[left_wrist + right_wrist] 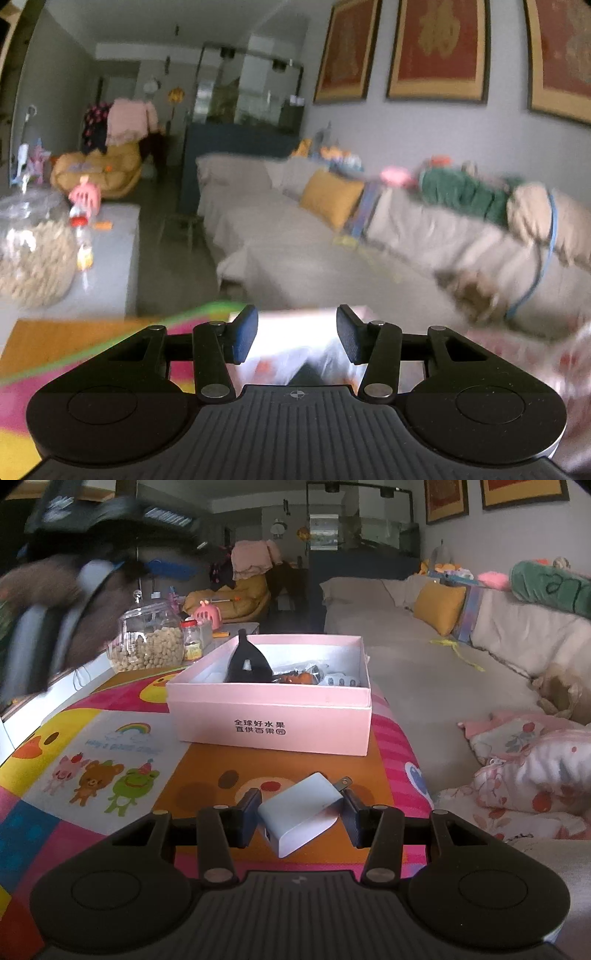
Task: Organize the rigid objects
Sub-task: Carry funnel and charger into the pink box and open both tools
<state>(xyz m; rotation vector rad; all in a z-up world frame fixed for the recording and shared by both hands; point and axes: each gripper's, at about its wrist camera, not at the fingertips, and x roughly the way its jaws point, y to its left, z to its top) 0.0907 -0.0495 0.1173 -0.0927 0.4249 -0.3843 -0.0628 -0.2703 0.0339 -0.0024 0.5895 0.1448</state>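
Right hand-held gripper (300,818) pinches the white charger (301,814) just short of the pink box (273,716); skewed grip, it may twist free. Left hand-held gripper (297,334) hangs spread, empty.

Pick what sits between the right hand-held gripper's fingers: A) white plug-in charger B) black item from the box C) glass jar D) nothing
A: the white charger sits between the right hand-held gripper fingers with its prongs pointing toward the pink box, while the jar stands far off beyond the box.
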